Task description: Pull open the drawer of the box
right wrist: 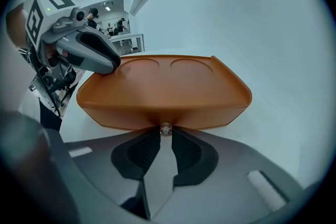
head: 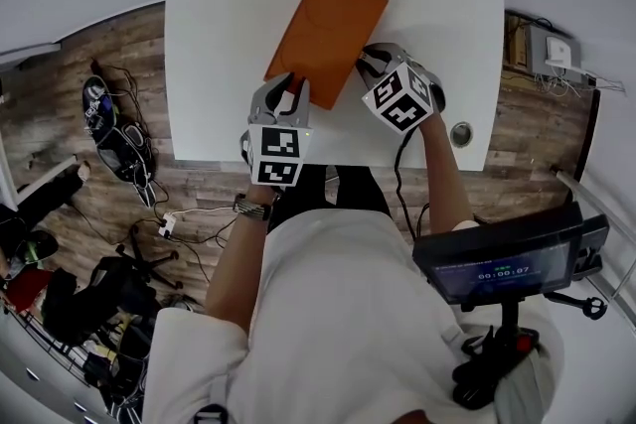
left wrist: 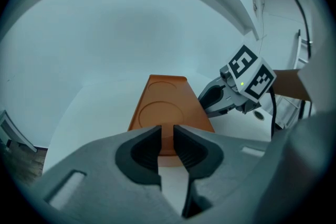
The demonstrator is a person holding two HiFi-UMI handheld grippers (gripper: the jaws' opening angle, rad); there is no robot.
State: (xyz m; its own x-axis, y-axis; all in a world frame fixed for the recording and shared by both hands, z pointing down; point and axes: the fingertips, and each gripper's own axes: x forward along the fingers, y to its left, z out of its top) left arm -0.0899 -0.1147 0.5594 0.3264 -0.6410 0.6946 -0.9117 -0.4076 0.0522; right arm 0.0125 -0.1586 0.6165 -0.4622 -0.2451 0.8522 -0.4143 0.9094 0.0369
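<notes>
A flat orange box [head: 326, 23] lies slanted on the white table [head: 219, 35]. Its top has a raised rim and two round hollows [right wrist: 157, 81]. A small pale drawer knob [right wrist: 166, 129] sits in the middle of its long side wall. My right gripper [right wrist: 166, 139] is at that wall with its pads on either side of the knob, touching it. My left gripper [head: 286, 92] is at the box's near short end. Its jaws stand almost together [left wrist: 166, 140] with nothing pinched, and one fingertip [right wrist: 107, 64] rests on the box's top corner. The drawer front sits flush.
The table's near edge [head: 328, 164] runs just behind both grippers, with the person's body against it. A round cable hole [head: 461, 133] is at the near right of the table. Chairs, cables and a screen stand on the wooden floor around.
</notes>
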